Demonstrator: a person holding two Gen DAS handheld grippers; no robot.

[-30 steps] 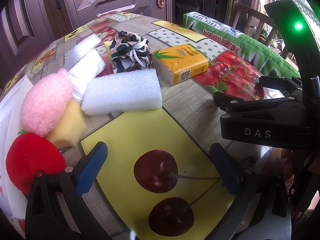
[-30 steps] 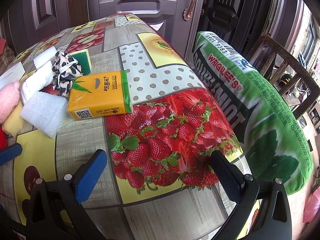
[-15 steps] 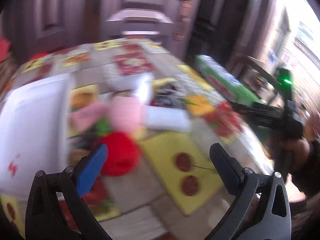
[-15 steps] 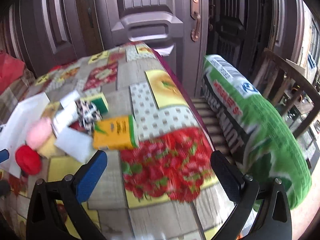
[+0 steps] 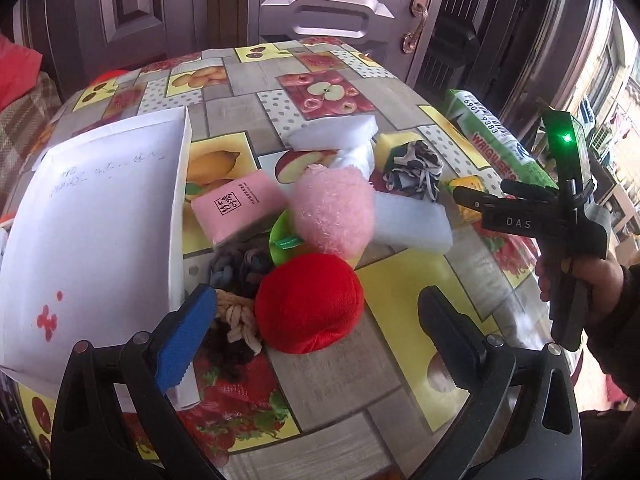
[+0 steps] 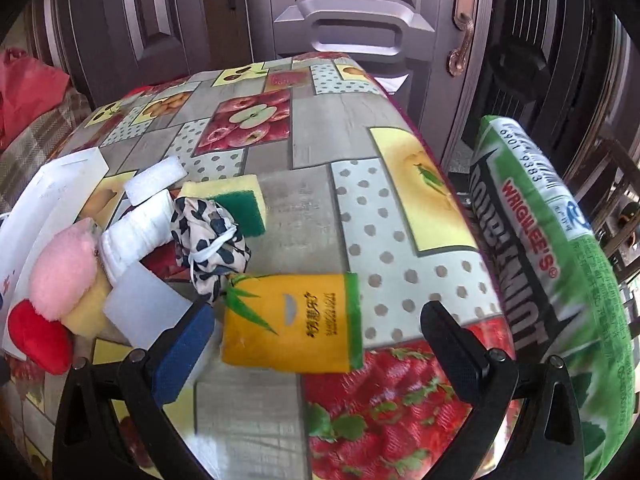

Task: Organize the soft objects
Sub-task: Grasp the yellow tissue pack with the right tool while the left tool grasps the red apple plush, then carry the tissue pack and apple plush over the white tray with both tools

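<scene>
The table holds two tissue packs, pink [image 5: 239, 208] and yellow [image 6: 292, 322], three white foam blocks [image 5: 412, 222], and one red plush ball [image 5: 310, 302].

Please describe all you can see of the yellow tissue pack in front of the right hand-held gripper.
The tissue pack is a soft rectangular plastic packet, yellow with a green end band, green bamboo leaves and dark printed characters. It looks sealed and full. It lies flat on the table, in front of the open right hand-held gripper and between its fingers in this view, untouched by them. The spotted cloth sits at its far left corner, and may touch it.
</scene>
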